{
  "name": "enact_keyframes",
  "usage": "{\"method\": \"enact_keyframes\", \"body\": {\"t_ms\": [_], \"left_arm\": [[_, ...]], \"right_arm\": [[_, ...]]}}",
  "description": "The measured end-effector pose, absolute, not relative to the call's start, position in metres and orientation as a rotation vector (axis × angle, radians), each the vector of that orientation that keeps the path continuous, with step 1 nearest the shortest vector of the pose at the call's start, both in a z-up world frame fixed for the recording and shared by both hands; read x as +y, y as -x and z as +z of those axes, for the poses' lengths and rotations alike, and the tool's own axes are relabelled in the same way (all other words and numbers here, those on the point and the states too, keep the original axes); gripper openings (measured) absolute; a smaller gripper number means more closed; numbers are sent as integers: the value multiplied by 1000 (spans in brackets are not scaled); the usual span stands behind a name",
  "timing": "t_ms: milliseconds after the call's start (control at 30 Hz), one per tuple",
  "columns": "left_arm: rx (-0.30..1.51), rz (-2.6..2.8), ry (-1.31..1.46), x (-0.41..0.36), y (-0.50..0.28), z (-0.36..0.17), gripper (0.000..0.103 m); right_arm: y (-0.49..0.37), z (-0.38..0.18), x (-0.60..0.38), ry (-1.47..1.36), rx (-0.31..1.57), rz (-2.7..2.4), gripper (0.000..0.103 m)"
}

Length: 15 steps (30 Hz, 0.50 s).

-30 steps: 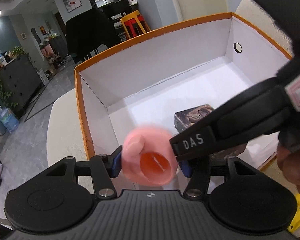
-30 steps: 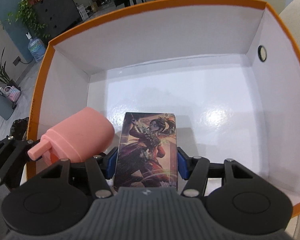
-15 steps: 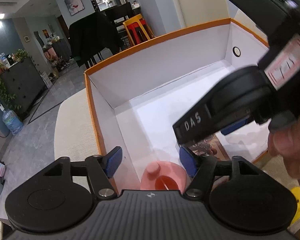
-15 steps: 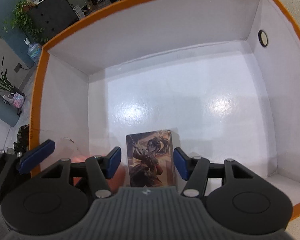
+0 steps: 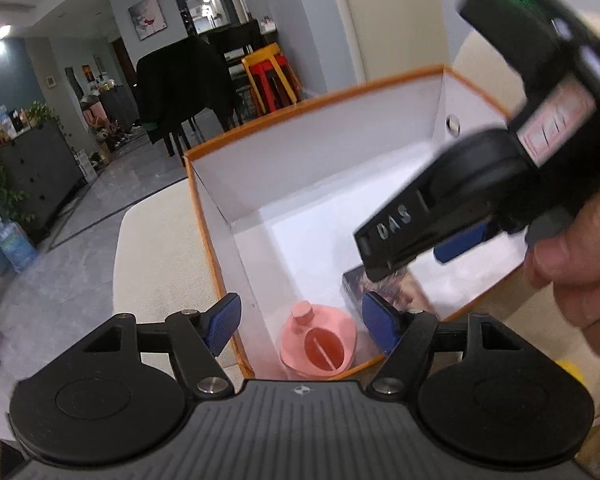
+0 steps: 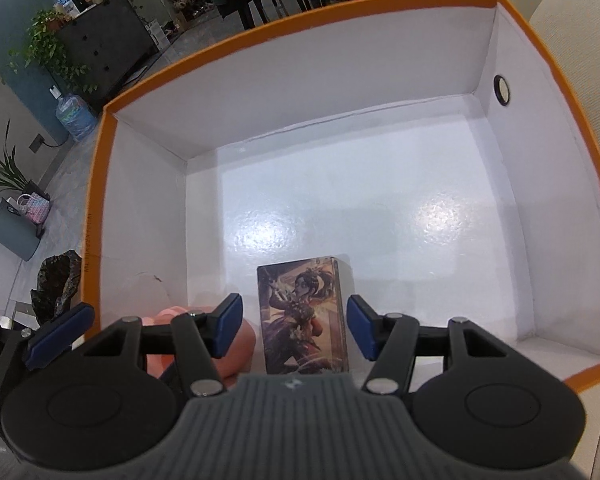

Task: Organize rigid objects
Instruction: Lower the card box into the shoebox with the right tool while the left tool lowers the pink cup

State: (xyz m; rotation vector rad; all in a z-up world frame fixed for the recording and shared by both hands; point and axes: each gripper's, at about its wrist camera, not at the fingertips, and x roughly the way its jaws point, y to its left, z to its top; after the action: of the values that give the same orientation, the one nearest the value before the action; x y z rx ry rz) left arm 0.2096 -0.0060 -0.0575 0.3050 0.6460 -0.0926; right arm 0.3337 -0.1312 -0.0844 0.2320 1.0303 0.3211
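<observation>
Pink plastic showed at the near left corner of the orange-rimmed box [image 5: 312,98]: the pink container [image 5: 318,346] lay there on the white floor, close against the left wall, with its small knob on top. The left gripper [image 5: 302,320] had just been opening its jaws; they stood apart above the container, touching nothing, so that piece looked already delivered. In the right wrist view the card box [image 6: 304,318] with a printed figure stood on the box floor near the front wall, and the right gripper [image 6: 294,330] had its blue pads on each side of it with a clear gap, so these jaws were also open and held nothing. The pink container appeared just beside the card box on its left. The step in hand seemed to be the release and the withdrawal of both tools. To do it well, each gripper should probably rise straight out before any sideways move, because the card box stood on a narrow end and a pad that brushes it could tip it over. The left tool was near the orange rim, so a lift clear of that edge seemed safer. The person's hand [image 5: 580,264] held the right tool close above; the two tools should probably leave one after the other.
</observation>
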Motion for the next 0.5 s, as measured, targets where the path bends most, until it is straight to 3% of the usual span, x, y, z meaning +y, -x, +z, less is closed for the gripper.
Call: {"method": "enact_keyframes", "body": {"t_ms": [500], "left_arm": [[619, -57, -209, 19, -181, -34, 82]], "right_arm": [[-299, -62, -144, -197, 979, 314, 58]]}}
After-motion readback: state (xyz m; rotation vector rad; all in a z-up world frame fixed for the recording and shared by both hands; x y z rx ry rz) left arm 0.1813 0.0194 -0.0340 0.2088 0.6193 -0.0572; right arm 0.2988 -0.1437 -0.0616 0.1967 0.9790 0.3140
